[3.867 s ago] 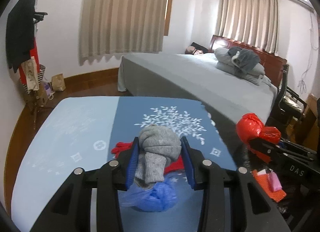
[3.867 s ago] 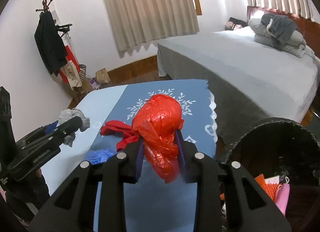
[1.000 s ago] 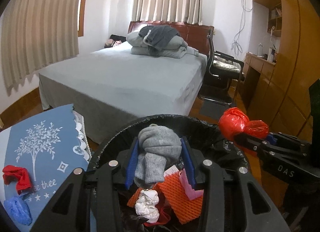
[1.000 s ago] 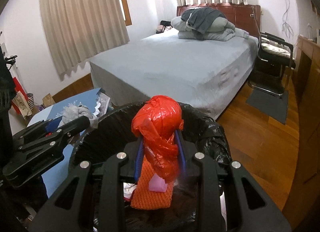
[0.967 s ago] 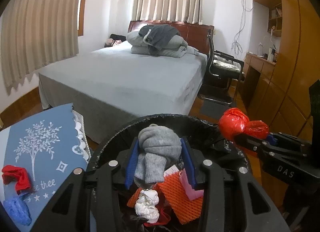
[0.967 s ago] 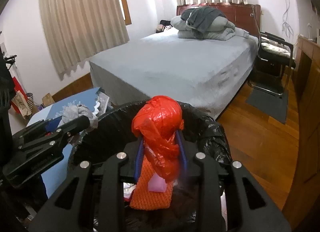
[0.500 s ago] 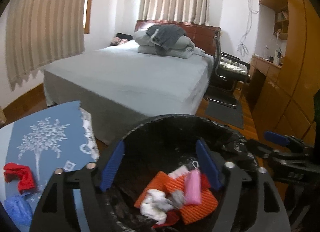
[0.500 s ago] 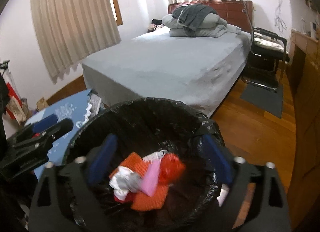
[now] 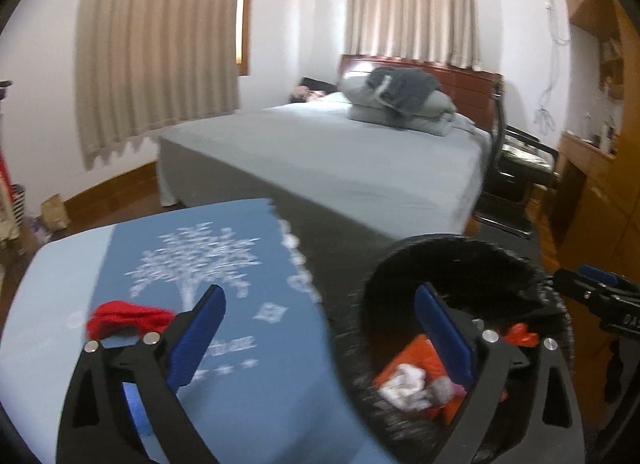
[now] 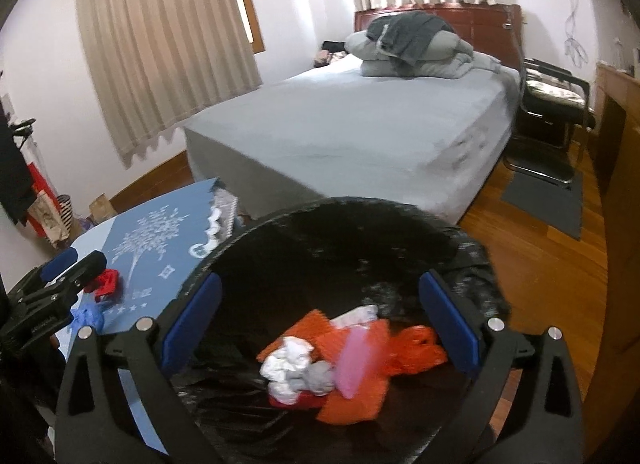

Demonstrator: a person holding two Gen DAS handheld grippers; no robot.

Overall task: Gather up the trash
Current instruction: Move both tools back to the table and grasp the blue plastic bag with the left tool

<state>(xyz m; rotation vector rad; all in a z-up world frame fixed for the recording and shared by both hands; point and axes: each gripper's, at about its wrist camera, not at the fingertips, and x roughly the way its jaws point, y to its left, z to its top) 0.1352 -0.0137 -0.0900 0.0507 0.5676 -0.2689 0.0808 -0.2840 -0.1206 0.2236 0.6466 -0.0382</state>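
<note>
Both bundles have left the tongs since a second ago: the grey knitted rag [image 10: 318, 378] and the crumpled red plastic bag [image 10: 416, 350] now lie inside the round black-lined trash bin [image 10: 472, 264], on top of the orange mesh and white tissue already there. Jaws on the left gripper [image 9: 320, 338] have just been opening and now stand wide with nothing between the blue pads; its view has swung away from the bin toward the blue tablecloth with a white tree print [image 9: 240, 264]. Those of the right gripper [image 10: 320, 320] have just been opening too, and stand wide and empty directly over the bin mouth.

Two pieces of trash remain on the cloth: a crumpled red scrap [image 9: 128, 318] just beside the left gripper's near pad, and a crumpled blue plastic scrap [image 10: 90, 316] close by it, seen in the right wrist view.

The step in hand looks like going back for these. To do it well, the left tongs should keep their jaws wide, come down so the pads straddle the red scrap, and close only once the pads sit low enough to catch its bulk and not the cloth beneath. The right one can take the blue scrap, approaching from the bin side so the two grippers do not cross.
</note>
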